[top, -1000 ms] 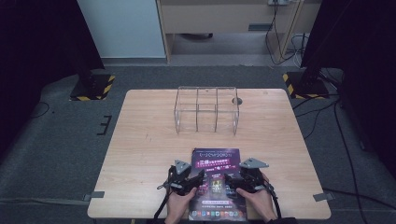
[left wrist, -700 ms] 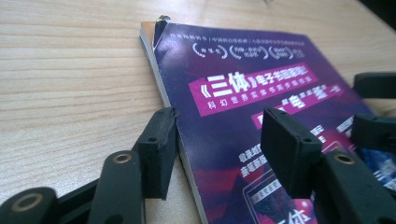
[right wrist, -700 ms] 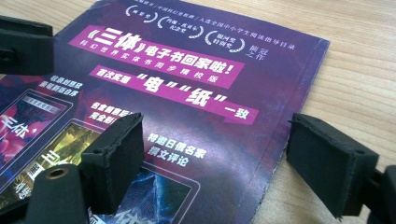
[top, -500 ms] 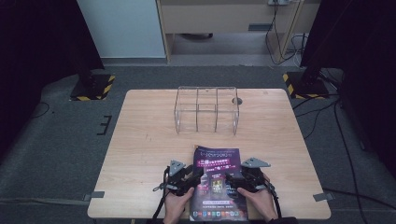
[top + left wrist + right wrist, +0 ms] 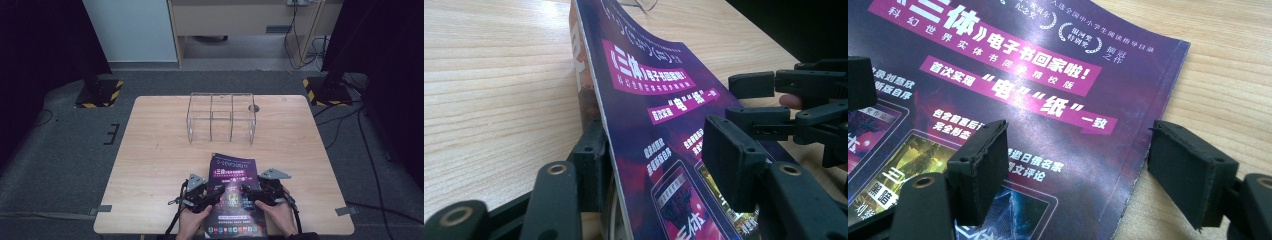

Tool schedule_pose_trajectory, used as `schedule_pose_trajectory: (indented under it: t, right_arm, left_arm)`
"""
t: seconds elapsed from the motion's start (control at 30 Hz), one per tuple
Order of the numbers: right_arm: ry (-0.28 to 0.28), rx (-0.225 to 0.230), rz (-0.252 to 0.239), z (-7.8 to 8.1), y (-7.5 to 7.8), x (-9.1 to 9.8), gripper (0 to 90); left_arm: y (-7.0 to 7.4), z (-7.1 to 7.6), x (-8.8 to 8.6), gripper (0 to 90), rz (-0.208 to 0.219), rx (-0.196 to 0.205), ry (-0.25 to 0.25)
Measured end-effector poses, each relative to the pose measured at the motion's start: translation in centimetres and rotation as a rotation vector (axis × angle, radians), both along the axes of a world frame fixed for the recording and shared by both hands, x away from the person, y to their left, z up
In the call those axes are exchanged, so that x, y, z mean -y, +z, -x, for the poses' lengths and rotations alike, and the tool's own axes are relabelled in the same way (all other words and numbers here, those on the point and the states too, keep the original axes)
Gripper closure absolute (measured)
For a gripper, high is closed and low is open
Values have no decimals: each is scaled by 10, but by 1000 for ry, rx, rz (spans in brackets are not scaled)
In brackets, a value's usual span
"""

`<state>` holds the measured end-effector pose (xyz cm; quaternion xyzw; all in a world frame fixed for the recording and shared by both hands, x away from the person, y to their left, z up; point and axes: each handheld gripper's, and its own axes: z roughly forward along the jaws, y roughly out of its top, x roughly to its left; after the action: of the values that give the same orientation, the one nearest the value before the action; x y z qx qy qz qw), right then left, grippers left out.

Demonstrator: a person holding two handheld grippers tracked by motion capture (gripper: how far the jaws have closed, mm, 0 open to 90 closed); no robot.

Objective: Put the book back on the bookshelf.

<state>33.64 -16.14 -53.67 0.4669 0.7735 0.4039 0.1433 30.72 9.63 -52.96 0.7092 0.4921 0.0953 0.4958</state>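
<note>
A purple magazine (image 5: 232, 187) with white and pink print lies near the table's front edge, turned slightly clockwise. My left gripper (image 5: 217, 192) is open at its left edge. In the left gripper view that edge of the magazine (image 5: 649, 100) is raised and runs between the jaws of my left gripper (image 5: 659, 160), one jaw beneath it and the other above the cover. My right gripper (image 5: 248, 191) is open at the right edge. In the right gripper view my right gripper (image 5: 1078, 165) has one jaw over the magazine (image 5: 1038, 75) and the other over bare wood.
A clear acrylic rack (image 5: 220, 117) with several compartments stands at the back middle of the wooden table (image 5: 160, 150). A small round hole (image 5: 253, 107) sits in the tabletop right of the rack. Dark stands and cables surround the table on the floor.
The magazine's far end has swung slightly to the right and its left edge has come up. Both grippers stay at its sides, hardly moved.
</note>
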Motion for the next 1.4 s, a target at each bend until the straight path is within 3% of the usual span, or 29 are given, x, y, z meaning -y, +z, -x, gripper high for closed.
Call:
schedule_pose_trajectory:
  t: [0.27, 0.47, 0.53, 0.77, 1.07, 1.1, 1.4]
  right_arm:
    - [-12, -1, -14, -2, 0, 3, 254]
    - [-15, 0, -14, -2, 0, 4, 276]
    - [-17, -3, -18, -1, 0, 4, 281]
    - [-18, -4, -23, -2, 0, 5, 288]
    - [-9, -9, -41, -3, 0, 7, 252]
    - [-9, -9, -38, -3, 0, 7, 246]
    - [-12, 7, -53, -1, 2, 14, 206]
  left_arm:
    - [2, 2, 1, 613, 19, 9, -19]
    - [4, -1, 5, 621, 4, 21, -44]
    - [4, -1, 5, 624, 6, 8, -43]
    - [5, -3, 2, 785, -12, -1, -29]
    - [10, 0, 3, 844, -10, 14, -47]
    - [13, 1, 4, 844, -30, 23, -53]
    - [18, 1, 3, 845, -23, 32, -59]
